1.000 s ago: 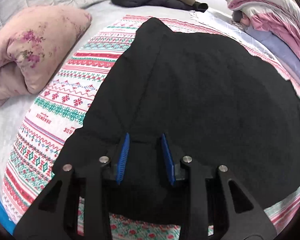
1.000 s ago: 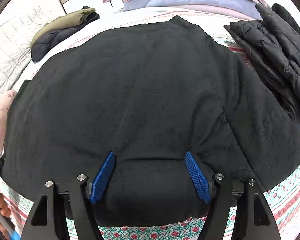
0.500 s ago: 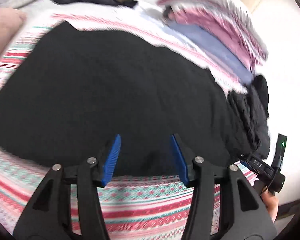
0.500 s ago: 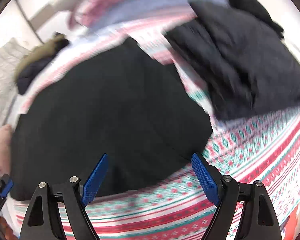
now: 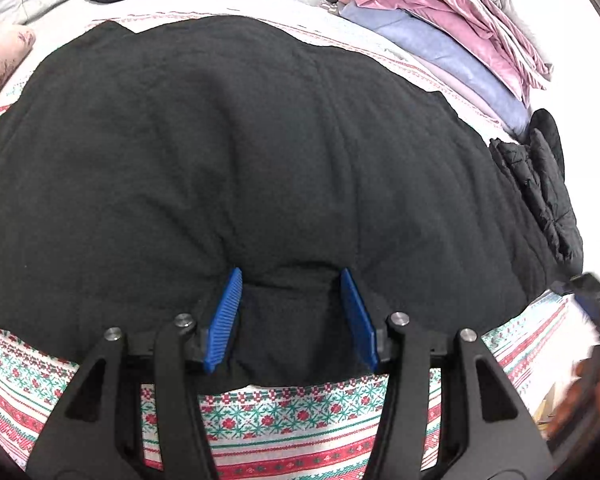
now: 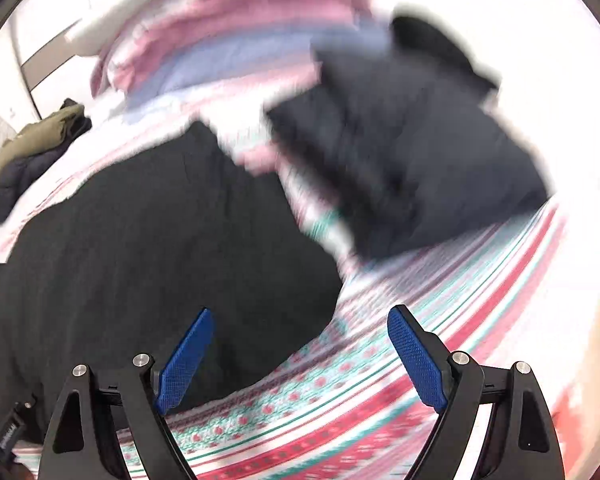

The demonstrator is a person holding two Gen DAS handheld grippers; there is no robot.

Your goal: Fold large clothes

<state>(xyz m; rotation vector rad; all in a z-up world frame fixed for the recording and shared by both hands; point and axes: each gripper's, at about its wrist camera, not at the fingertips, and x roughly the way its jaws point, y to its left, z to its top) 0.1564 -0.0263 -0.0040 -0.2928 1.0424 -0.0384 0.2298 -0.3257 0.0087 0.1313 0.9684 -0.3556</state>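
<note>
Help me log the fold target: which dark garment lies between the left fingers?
The big black garment spread flat on the patterned blanket, unlike both bundled puffer jackets.

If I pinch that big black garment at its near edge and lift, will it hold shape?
Probably not: the black garment bunches softly between the left gripper, so it likely droops. Its wide spread suggests drag across the patterned blanket.

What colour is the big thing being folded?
Black garment, clearest in the left wrist view.

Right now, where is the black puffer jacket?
In the left wrist view the puffer jacket lies at the right edge, beside the spread black garment and just below the pink and blue bedding pile.
</note>
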